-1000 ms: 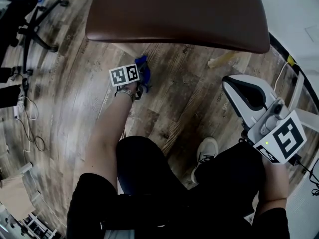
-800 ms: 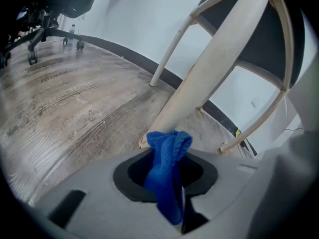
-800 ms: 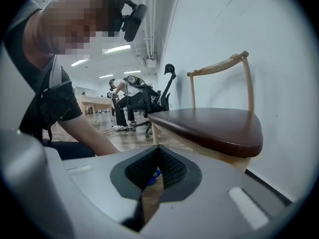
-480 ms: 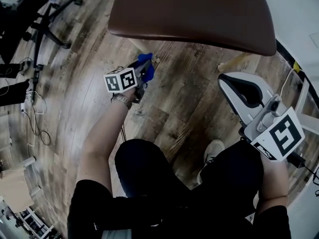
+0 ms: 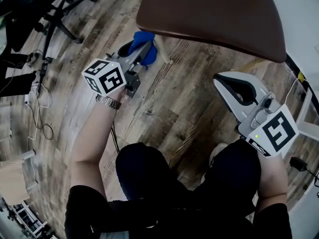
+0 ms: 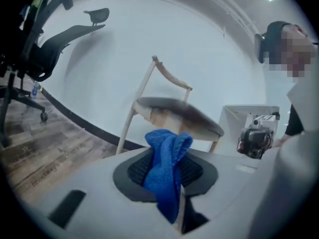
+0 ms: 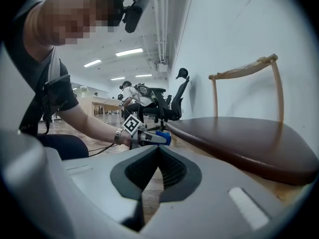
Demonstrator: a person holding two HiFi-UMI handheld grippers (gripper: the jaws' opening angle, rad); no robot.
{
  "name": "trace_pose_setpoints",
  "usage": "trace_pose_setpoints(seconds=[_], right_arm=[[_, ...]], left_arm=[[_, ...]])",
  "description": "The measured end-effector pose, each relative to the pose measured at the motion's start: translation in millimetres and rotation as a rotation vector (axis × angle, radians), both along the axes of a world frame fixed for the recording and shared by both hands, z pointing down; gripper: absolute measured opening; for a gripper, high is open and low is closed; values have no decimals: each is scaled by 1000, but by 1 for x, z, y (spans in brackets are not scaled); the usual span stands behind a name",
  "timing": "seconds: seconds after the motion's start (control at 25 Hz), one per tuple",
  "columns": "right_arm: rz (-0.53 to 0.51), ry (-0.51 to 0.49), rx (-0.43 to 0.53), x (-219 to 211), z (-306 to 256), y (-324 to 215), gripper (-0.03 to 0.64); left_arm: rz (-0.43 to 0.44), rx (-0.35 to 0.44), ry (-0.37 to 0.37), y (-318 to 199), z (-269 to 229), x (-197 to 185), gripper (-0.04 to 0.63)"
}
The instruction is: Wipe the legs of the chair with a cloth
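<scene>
The chair has a brown seat (image 5: 209, 14) on pale wooden legs; one leg (image 5: 163, 51) shows under its left edge. My left gripper (image 5: 141, 51) is raised beside that leg, shut on a blue cloth (image 5: 144, 39). In the left gripper view the cloth (image 6: 167, 176) bunches up between the pads, with the chair (image 6: 174, 114) beyond it. My right gripper (image 5: 227, 83) hangs to the right, below the seat edge, shut with nothing in it. The right gripper view shows the seat (image 7: 244, 138) and, past it, the left gripper (image 7: 147, 137) holding the cloth (image 7: 164, 136).
Wheeled office chairs (image 5: 55, 14) stand at the upper left on the wooden floor (image 5: 179, 108). Cables (image 5: 35, 108) lie along the left side. A white wall with a dark skirting (image 5: 299, 34) runs at the right. The person's dark-trousered legs (image 5: 164, 183) fill the bottom.
My left gripper has risen from low by the chair leg toward the seat's edge, still holding the cloth. The right gripper has barely moved.
</scene>
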State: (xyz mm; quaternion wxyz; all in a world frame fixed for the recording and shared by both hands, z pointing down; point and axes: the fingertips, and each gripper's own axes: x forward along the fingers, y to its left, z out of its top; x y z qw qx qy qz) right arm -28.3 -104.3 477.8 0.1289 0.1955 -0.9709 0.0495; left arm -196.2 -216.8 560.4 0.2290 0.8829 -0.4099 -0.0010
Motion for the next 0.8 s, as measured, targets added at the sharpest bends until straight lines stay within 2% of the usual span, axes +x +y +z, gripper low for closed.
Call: trace_pose_setpoints(seconds=[0.08,0.24,0.4,0.48,0.64,0.72,0.8], right_arm=[[-7,-2,1,-6,1,1,8],[-13,-1,4,-13,2,1,8],[2,-7,9,-15,-2,-4,8],[31,-21,5,-13,-6,-7,8],[168,-101,-86,9,-15,-15,8],[269,-167,-142,25,-23,-20,8],[334,-180,-185,38,-30,-16,8]], left_arm=[[31,59,33,4,-31,6,89],[46,98,6,12,-49,9,87],[33,112,107,28,-60,-3,87],[33,145,133,40,-77,-6,87],[24,188,125,69,-116,-1,87],[32,173,101,83,-132,3,87],[44,141,74,102,-148,6,87]])
